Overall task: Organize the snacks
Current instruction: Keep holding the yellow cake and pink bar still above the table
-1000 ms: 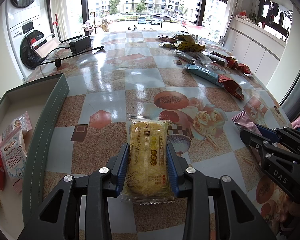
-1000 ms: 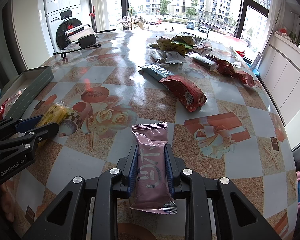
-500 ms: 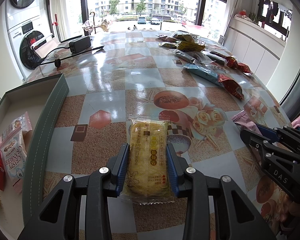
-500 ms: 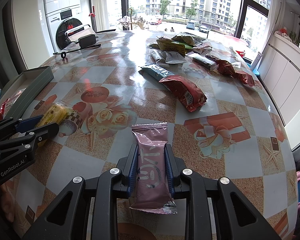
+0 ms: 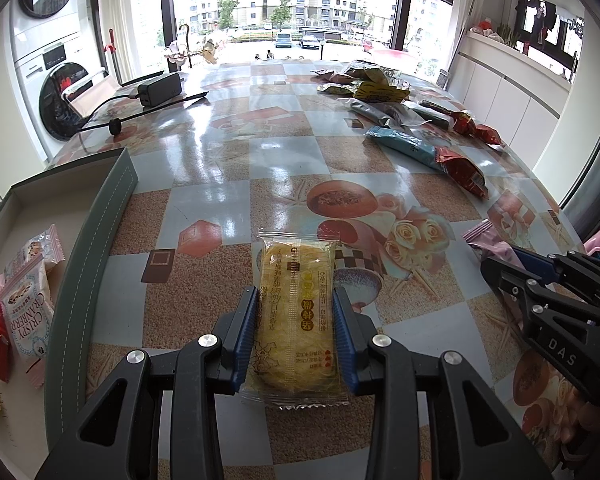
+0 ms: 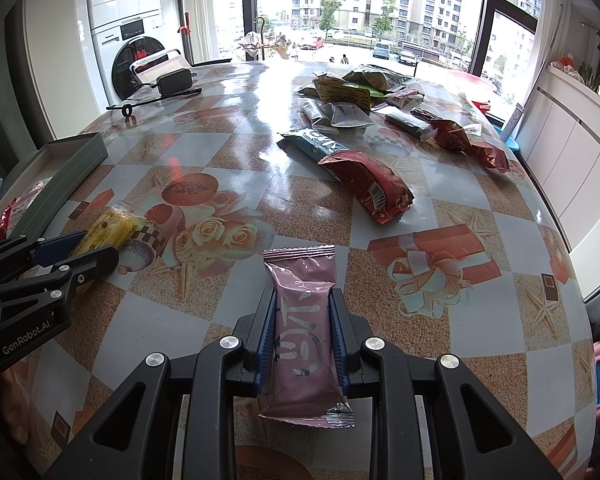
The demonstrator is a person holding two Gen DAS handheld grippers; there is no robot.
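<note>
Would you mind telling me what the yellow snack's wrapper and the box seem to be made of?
The yellow snack wrapper looks like clear glossy plastic film: contents show through, ends crimped. The box seems rigid card with a matte grey-green covering and stitched edging, possibly faux leather.

Yellow snack pack, clear wrapper w/ printed text, sits lengthwise between the left gripper pads. Pink snack bar, foil wrapper, same deal in the right gripper. Green box nearby, few packets inside.
</note>
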